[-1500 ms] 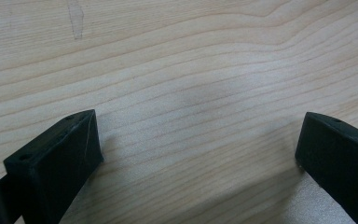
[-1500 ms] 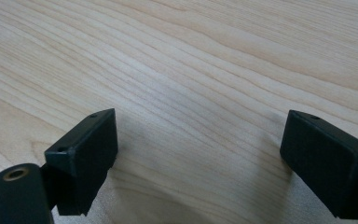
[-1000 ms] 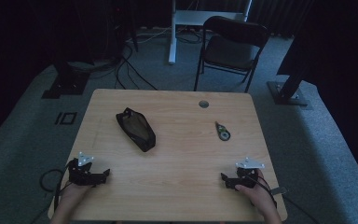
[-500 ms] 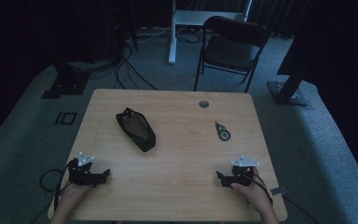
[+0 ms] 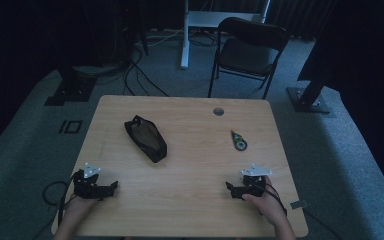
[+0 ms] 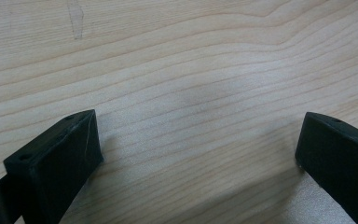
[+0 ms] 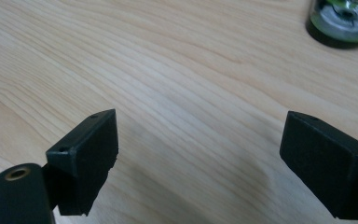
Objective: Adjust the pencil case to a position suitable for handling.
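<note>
1. The right tongs (image 5: 233, 189) rest on the counter (image 5: 195, 200) with jaws spread wide and empty; the small green-and-black tape dispenser (image 5: 239, 141) lies just ahead of them, nearer this hand than the other.
2. The left tongs (image 5: 107, 187) sit likewise agape and empty, the black pouch (image 5: 145, 138) ahead and to their right, its long axis running diagonally.
3. The dispenser tapers to a point at its far end; the pouch looks soft and mesh-fronted.
</note>
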Available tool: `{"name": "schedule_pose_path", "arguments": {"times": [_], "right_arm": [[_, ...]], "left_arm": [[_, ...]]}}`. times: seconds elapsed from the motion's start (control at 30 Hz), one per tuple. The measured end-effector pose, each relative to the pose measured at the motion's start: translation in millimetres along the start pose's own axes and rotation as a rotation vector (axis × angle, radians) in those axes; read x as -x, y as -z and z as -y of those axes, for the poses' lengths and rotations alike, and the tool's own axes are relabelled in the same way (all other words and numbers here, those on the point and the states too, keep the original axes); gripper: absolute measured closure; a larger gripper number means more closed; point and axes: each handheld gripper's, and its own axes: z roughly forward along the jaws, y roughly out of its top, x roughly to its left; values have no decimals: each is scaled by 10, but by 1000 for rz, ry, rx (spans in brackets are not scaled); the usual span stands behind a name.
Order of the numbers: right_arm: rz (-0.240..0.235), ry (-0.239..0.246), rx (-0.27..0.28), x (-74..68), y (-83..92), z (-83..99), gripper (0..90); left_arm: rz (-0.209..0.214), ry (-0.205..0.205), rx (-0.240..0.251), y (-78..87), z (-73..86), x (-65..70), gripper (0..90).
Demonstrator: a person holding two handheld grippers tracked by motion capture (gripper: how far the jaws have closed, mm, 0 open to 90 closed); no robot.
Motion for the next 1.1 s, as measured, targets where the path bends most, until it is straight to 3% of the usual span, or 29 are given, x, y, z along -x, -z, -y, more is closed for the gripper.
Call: {"name": "schedule_pose_path", "arguments": {"times": [0.67, 1.1], "right_arm": [[-85, 38, 35, -276, -193, -201, 113], [-111, 61, 54, -447, -318, -404, 114]], "left_arm": [[0, -1, 0, 0, 0, -1, 2], [0, -1, 0, 0, 0, -1, 1]]}}
